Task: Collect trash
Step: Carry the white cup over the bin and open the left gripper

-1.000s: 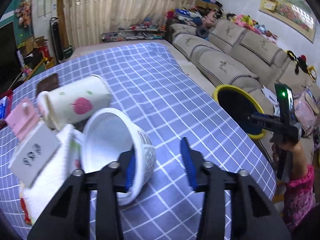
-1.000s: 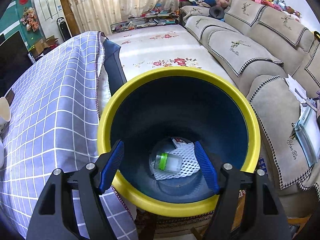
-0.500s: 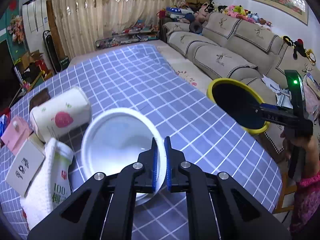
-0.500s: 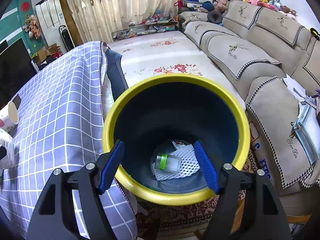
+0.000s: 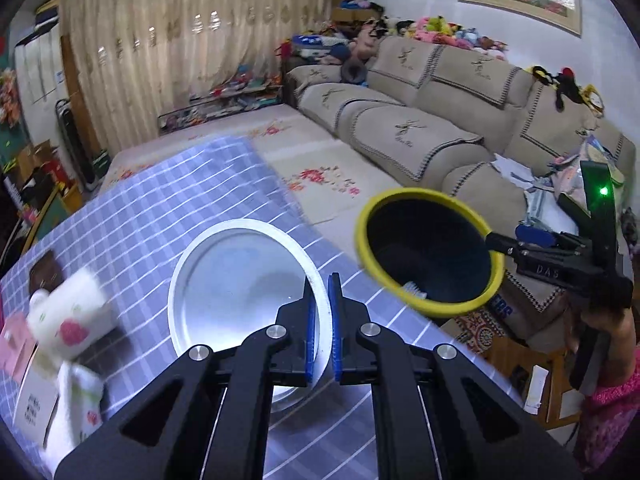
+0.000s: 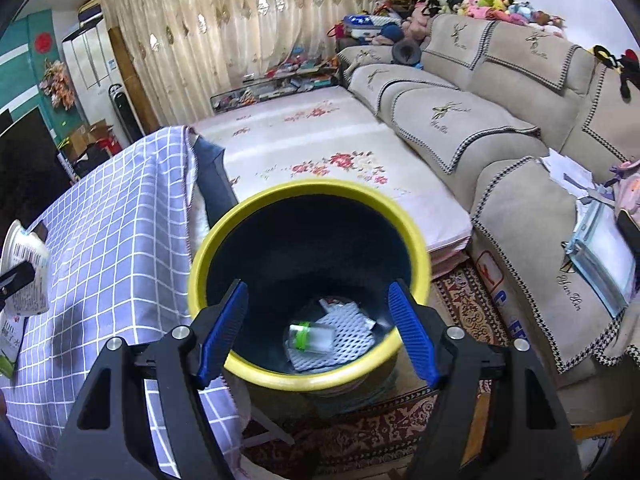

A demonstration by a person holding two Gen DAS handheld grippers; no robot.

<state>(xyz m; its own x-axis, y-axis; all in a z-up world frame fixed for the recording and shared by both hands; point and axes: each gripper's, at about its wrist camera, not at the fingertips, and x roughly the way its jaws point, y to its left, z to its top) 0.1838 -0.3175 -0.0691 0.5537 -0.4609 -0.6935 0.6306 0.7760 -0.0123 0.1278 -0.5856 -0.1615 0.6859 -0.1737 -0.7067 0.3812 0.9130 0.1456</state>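
My left gripper [image 5: 323,332] is shut on the rim of a white paper bowl [image 5: 240,296] and holds it above the checked table [image 5: 168,208], mouth toward the camera. The yellow-rimmed dark bin [image 5: 428,252] stands past the table's right edge. My right gripper [image 6: 316,332] is open and empty above the bin [image 6: 308,276], which holds a clear bottle with a green band [image 6: 310,338] on white mesh packaging [image 6: 344,332]. The held bowl shows at the left edge of the right wrist view [image 6: 24,268].
On the table's left lie a white paper cup with a pink dot [image 5: 70,312], a white bottle [image 5: 76,408] and a small carton [image 5: 34,400]. A beige sofa [image 5: 440,120] and a floral mat [image 6: 320,152] lie beyond the bin.
My left gripper closed on the bowl's rim, lifted it and carried it toward the bin. The right gripper stayed open and drew back from the bin.
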